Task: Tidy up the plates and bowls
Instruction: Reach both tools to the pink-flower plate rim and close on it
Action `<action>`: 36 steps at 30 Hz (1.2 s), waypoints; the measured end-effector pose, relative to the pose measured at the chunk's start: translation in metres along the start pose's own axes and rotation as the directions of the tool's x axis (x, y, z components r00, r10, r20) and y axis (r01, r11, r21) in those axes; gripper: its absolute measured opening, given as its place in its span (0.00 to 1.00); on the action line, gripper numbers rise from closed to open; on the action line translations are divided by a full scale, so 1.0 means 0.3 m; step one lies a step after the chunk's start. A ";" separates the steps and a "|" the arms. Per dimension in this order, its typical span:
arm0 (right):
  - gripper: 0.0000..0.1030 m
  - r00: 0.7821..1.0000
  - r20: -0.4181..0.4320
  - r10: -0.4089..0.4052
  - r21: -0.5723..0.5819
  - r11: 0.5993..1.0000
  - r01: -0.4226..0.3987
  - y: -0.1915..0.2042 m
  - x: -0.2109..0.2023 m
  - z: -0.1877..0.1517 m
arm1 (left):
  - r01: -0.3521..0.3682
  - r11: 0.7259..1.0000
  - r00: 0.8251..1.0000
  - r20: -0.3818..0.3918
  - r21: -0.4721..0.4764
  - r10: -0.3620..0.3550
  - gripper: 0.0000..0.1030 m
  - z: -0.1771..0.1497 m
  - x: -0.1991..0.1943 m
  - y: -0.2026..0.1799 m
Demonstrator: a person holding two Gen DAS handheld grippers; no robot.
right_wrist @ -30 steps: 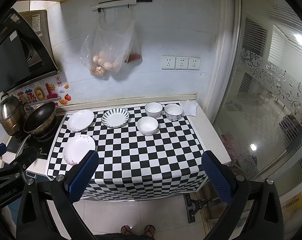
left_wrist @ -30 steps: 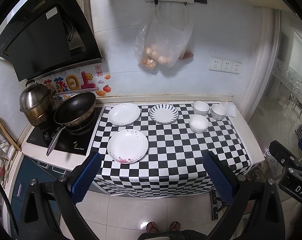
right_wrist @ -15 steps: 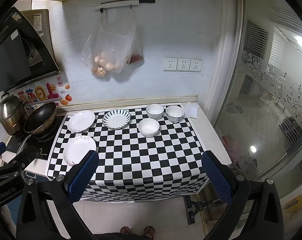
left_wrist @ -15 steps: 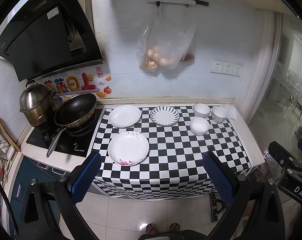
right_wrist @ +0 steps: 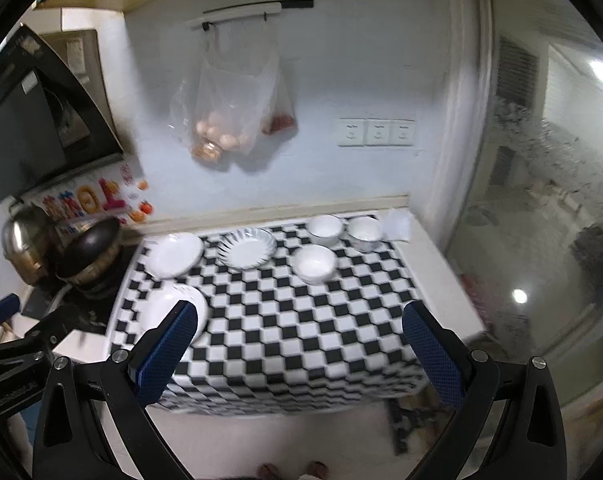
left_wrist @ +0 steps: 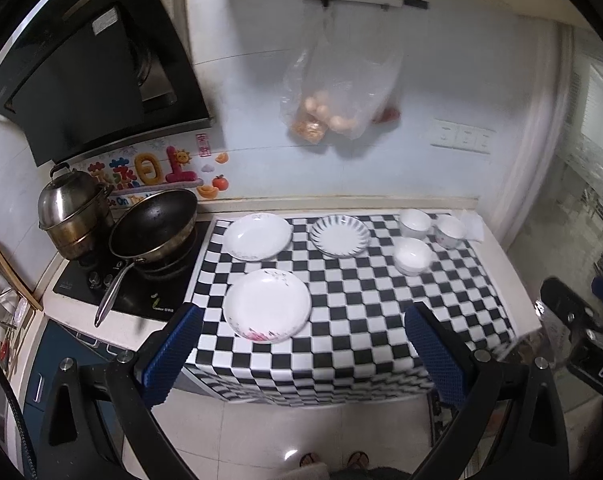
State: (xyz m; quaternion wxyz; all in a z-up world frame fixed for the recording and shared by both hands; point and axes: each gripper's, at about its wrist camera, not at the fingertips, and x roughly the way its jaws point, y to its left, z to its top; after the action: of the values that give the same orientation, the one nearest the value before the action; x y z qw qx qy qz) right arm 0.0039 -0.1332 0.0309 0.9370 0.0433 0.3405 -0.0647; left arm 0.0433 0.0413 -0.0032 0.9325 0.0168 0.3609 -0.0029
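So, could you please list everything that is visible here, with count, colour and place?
Round ceramic plates: 3, white, one striped; left half of cloth.
Small ceramic bowls: 3, white; right rear of cloth.
Checkered cloth: 1, black-white; over counter.
Dark frying pan: 1; on stove.
Steel steamer pot: 1; behind pan.
Clear plastic bag: 1; hanging on wall rail.
Wall sockets: 3, white.
Left tongs: open, blue pads.
Right tongs: open, blue pads.

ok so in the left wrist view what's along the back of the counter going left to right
steamer pot → black wok → plain white plate → striped plate → white bowl → patterned bowl → folded tissue
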 end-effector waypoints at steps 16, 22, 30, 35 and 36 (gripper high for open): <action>0.98 0.842 -0.450 0.298 0.103 0.954 -0.283 0.310 1.018 -0.164 | -0.101 0.976 0.896 -0.444 -0.193 0.005 0.94 -0.160 0.893 0.503; 0.88 0.715 -0.617 0.328 0.108 0.936 -0.336 0.463 1.435 -0.213 | -0.121 0.960 0.809 -0.586 -0.253 -0.053 0.85 -0.226 1.225 0.579; 0.60 0.535 -0.761 0.366 0.148 0.902 -0.406 0.609 1.812 -0.294 | -0.097 0.953 0.726 -0.676 -0.286 -0.129 0.53 -0.254 1.484 0.604; 0.39 0.474 -0.809 0.346 0.130 0.893 -0.431 0.671 1.874 -0.320 | -0.073 0.964 0.697 -0.704 -0.256 -0.135 0.33 -0.267 1.536 0.591; 0.36 0.465 -0.821 0.331 0.117 0.895 -0.430 0.683 1.889 -0.331 | -0.063 0.965 0.692 -0.708 -0.256 -0.143 0.31 -0.270 1.540 0.587</action>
State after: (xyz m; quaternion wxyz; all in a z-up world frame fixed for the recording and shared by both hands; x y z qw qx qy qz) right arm 0.4026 0.0295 -0.4022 0.6580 0.0933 0.7222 0.1918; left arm 0.3338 0.2229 -0.3689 0.7096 -0.1139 0.6947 0.0307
